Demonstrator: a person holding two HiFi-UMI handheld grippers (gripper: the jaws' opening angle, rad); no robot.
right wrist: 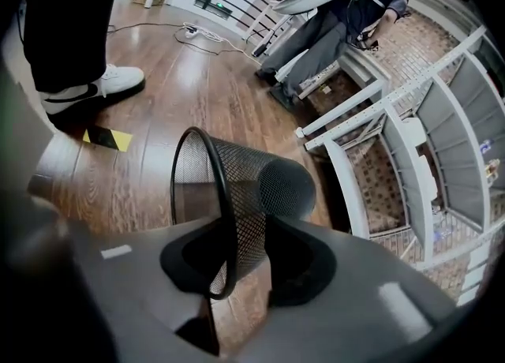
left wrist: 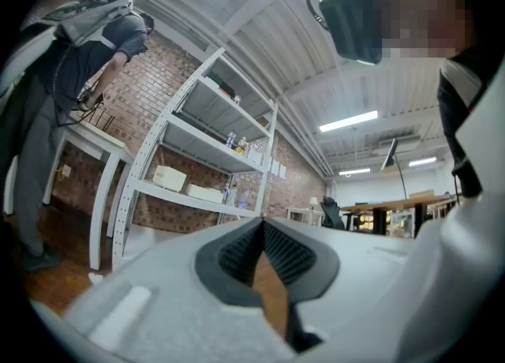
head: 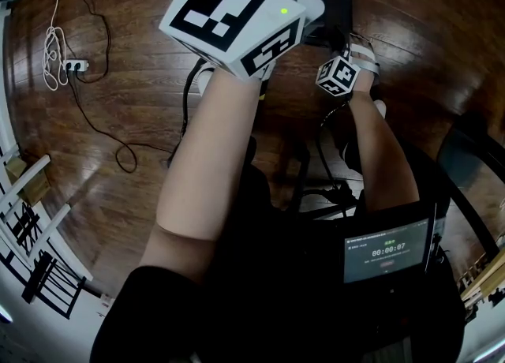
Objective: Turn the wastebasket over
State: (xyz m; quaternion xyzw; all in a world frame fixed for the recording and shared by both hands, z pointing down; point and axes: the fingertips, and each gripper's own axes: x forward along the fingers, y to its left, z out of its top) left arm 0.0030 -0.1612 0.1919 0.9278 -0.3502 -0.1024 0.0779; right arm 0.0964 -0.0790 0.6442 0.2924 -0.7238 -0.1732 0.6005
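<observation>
A black wire-mesh wastebasket [right wrist: 264, 188] leans on its side over the wooden floor, its open mouth facing me and its bottom pointing away. My right gripper [right wrist: 237, 263] points down at it, shut on the near rim, with the mesh wall between the two dark pads. The left gripper [left wrist: 263, 231] is held about level, aimed into the room, its ribbed pads meeting at the tips with nothing between them. In the head view I see only the marker cubes: the left one [head: 233, 22] large and close, the right one [head: 339, 76] lower down. The basket is hidden there.
A person in grey [right wrist: 331, 18] stands at a white table [right wrist: 347, 156] beside white shelving [left wrist: 197, 140]. A shoe [right wrist: 95, 85] and yellow-black tape [right wrist: 110, 139] lie left of the basket. A power strip with cables [head: 75, 64] lies on the floor at far left.
</observation>
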